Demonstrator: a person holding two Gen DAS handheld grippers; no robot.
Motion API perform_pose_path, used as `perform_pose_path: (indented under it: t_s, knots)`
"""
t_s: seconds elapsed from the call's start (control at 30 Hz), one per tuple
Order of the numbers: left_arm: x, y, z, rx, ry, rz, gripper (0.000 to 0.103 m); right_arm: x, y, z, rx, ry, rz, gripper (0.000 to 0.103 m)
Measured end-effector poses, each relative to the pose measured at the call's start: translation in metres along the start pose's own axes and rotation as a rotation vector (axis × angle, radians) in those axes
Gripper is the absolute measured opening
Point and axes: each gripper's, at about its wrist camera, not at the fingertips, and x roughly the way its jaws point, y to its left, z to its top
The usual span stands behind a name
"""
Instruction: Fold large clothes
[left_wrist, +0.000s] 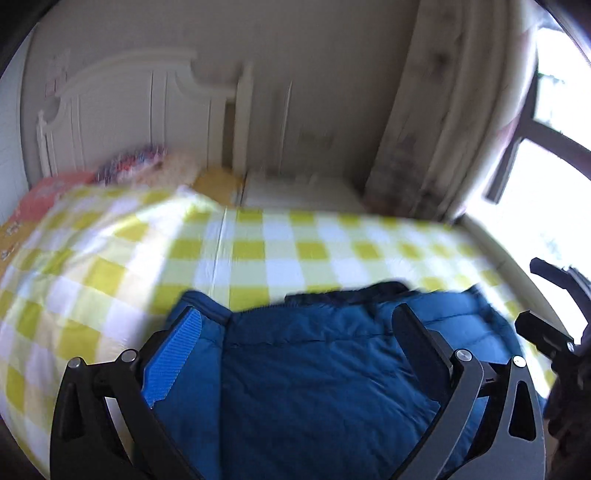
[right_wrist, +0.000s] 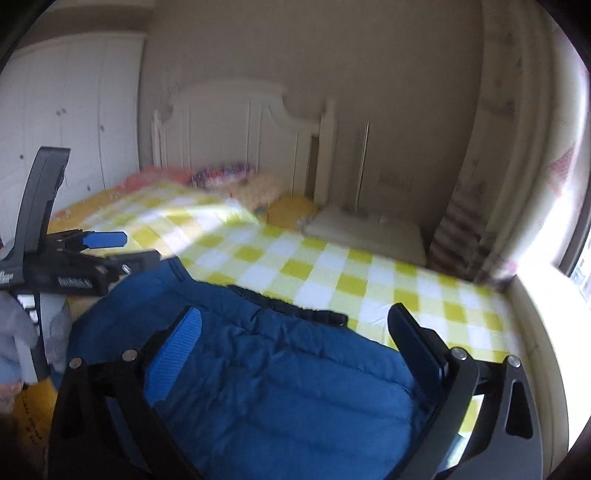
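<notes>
Left gripper (left_wrist: 295, 328) tilted downward above the blue padded jacket (left_wrist: 314, 369), jaws spread wide, nothing pinched between them. Right gripper (right_wrist: 295, 332) likewise angled down over the jacket (right_wrist: 280, 369), jaws spread, no cloth caught. Seen from the right wrist, the left gripper (right_wrist: 103, 240) at the picture's left edge, just beside the jacket's near corner, fingers pointing across the bed.

Jacket lying flat on the yellow-and-white checked bedcover (left_wrist: 258, 251), at the near side of the bed; long axis not clear from these blurred views, dark trim (right_wrist: 288, 306) along its far edge, running slantwise toward the window side.

Beyond that edge, a broad stretch of bare checked cover (right_wrist: 351, 269) up to the pillows (right_wrist: 236, 177) and white headboard (right_wrist: 240, 125). Bright window (left_wrist: 554, 166) and curtain (left_wrist: 424, 129) close along the bed's far side.
</notes>
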Motion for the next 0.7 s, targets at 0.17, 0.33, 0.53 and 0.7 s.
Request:
perform_pose_path:
  t_s: [0.17, 0.33, 0.53, 0.7]
  knots:
    - [0.085, 0.001, -0.024, 0.067, 0.138, 0.136, 0.099, 0.102, -0.004, -0.034, -0.038, 0.199, -0.036, 0.074]
    - [0.120, 0.014, -0.038, 0.005, 0.248, 0.066, 0.099, 0.141, -0.015, -0.055, 0.062, 0.300, 0.038, 0.072]
    - [0.116, 0.018, -0.041, -0.005, 0.229, 0.051, 0.099, 0.135, -0.007, -0.058, 0.037, 0.288, 0.011, 0.072]
    - [0.118, 0.018, -0.041, -0.005, 0.229, 0.052, 0.099, 0.129, -0.005, -0.041, 0.021, 0.301, -0.022, 0.070]
